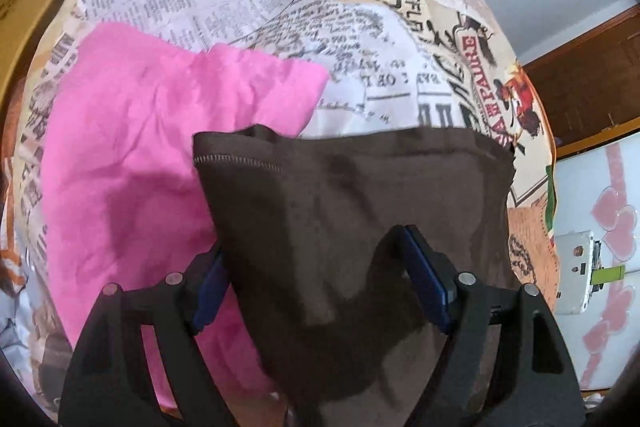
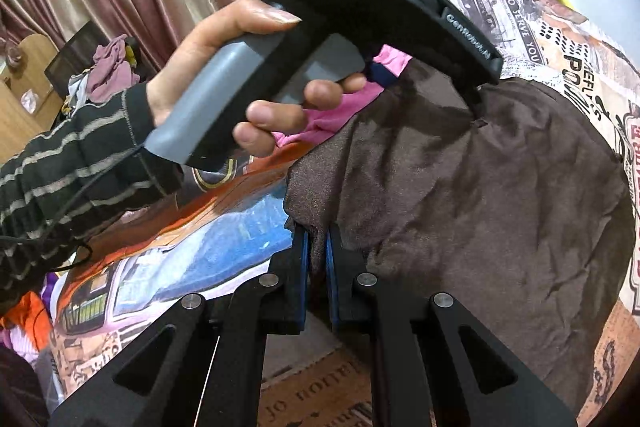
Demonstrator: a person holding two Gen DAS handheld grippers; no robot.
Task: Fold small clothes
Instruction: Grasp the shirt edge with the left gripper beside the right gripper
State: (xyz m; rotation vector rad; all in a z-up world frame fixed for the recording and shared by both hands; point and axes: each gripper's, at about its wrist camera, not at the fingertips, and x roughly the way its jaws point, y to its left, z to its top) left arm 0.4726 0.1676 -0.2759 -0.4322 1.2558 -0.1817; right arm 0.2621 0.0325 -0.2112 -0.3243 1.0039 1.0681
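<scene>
A newspaper-print bedsheet (image 1: 280, 11) covers the whole work surface, and the clothes lie on it. Largest of them is the brown garment (image 2: 480, 187), spread across the sheet from about 12 to 4 o'clock in the right wrist view. Its long axis seems to run from the near edge, at 6 o'clock, up toward 1 o'clock. In the left wrist view its stitched hem (image 1: 236, 162) sits at 10 o'clock of the cloth and points toward 3. Under its 9 o'clock side lies a pink garment (image 1: 132, 131), flat and untouched, most likely waiting its turn.

The right gripper (image 2: 317, 247) has its tongs drawn narrow, with a ridge of the brown cloth pinched between the blue pads (image 2: 302, 267) at the garment's near edge. Judging by that hold, the edge is gripped so it can be carried over for a fold.

The left gripper (image 1: 316, 267) stands with tongs wide. The brown cloth drapes down between them, touching the pad at 9 o'clock; it clamps nothing. It appears placed to steady or take the opposite edge.

The person's left hand (image 2: 224, 67) wraps the grey handle at 10 o'clock in the right wrist view, striped sleeve (image 2: 72, 163) behind it
</scene>
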